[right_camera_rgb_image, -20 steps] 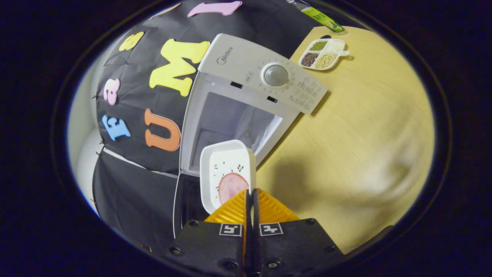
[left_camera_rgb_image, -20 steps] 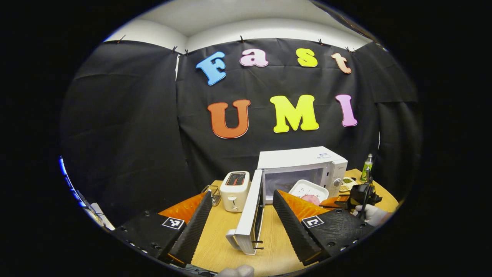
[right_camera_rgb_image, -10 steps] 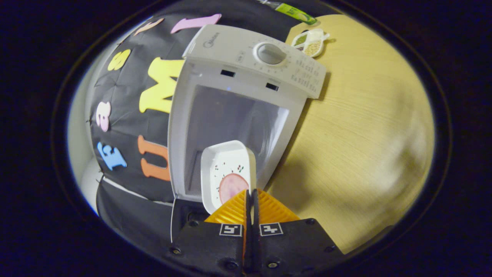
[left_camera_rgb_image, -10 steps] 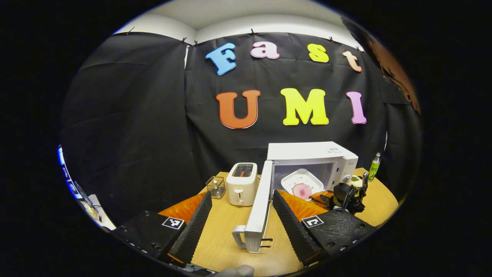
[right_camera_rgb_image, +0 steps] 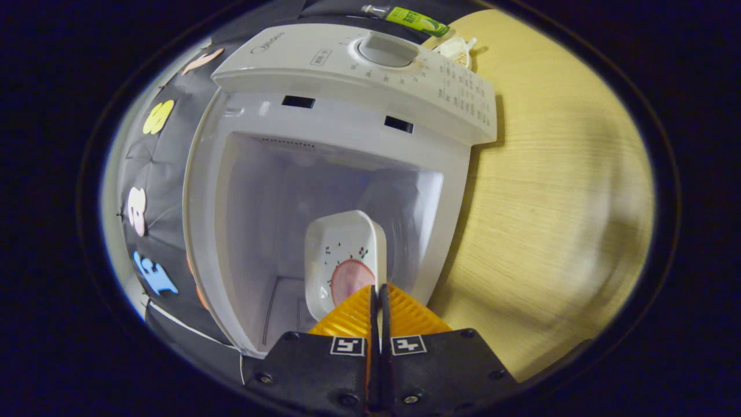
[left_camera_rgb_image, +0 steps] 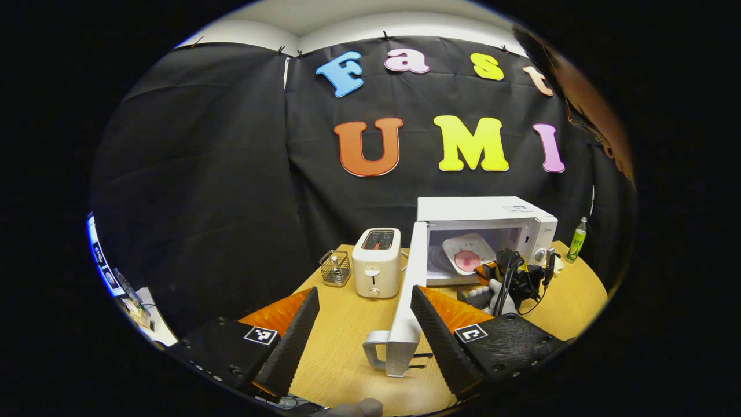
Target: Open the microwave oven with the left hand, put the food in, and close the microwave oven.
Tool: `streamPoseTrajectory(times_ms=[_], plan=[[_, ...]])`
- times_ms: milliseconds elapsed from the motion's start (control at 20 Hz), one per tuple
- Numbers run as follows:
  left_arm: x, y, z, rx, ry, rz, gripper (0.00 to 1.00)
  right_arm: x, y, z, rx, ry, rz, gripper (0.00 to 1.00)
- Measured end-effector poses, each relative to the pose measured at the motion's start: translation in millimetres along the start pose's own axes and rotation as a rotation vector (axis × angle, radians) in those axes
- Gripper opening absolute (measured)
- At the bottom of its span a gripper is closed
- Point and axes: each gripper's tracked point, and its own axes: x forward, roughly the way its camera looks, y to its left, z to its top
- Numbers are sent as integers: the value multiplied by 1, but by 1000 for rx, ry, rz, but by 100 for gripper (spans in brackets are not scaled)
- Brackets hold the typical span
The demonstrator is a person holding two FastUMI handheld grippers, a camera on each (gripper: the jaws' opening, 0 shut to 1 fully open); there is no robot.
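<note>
The right gripper (right_camera_rgb_image: 379, 301), clamped on the dish (right_camera_rgb_image: 344, 260) rim, had carried the food from outside into the microwave (right_camera_rgb_image: 347, 145) mouth; setting down remained. The left gripper (left_camera_rgb_image: 362, 324) hung open by the door (left_camera_rgb_image: 405, 313).

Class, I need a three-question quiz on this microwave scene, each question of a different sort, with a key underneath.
1. True or false: the microwave oven door stands open.
2. Multiple choice: the right gripper has its jaws A) wide open, B) shut on the rim of the white dish, C) shut on the toaster.
3. Fill in: in the left gripper view, the wire basket sits to the ____ of the toaster.

Key: 1 true; 2 B; 3 left.
</note>
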Motion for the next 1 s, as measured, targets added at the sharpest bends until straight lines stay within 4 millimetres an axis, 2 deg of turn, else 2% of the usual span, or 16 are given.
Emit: streamPoseTrajectory(times_ms=[50,150,200,350,550,600,700,800,850,900,950,1000], plan=[[2,3,-2,-2,2,2,95,5,1,0,4,-7,-4,0],[1,5,-4,-7,6,5,95,16,1,2,6,-20,-4,0],[1,7,-4,-5,3,11,95,22,0,4,13,-30,-9,5],[2,8,-4,-4,-3,16,95,32,2,7,8,-37,6,8],[2,9,-2,-8,-10,20,95,17,19,15,-5,-64,69,16],[2,9,-2,-12,-16,20,95,10,29,19,-28,-75,94,6],[0,12,4,-7,-31,24,95,-6,48,24,-104,-86,141,46],[-2,8,11,0,-41,26,95,-30,57,30,-206,-76,136,86],[-2,6,14,6,-42,24,95,-40,61,32,-247,-75,133,98],[-4,5,21,16,-52,21,95,-50,64,36,-291,-64,128,98],[-5,2,30,23,-71,17,95,-62,68,40,-346,-52,136,85],[-6,-2,39,30,-91,10,95,-74,70,45,-406,-43,153,86]])
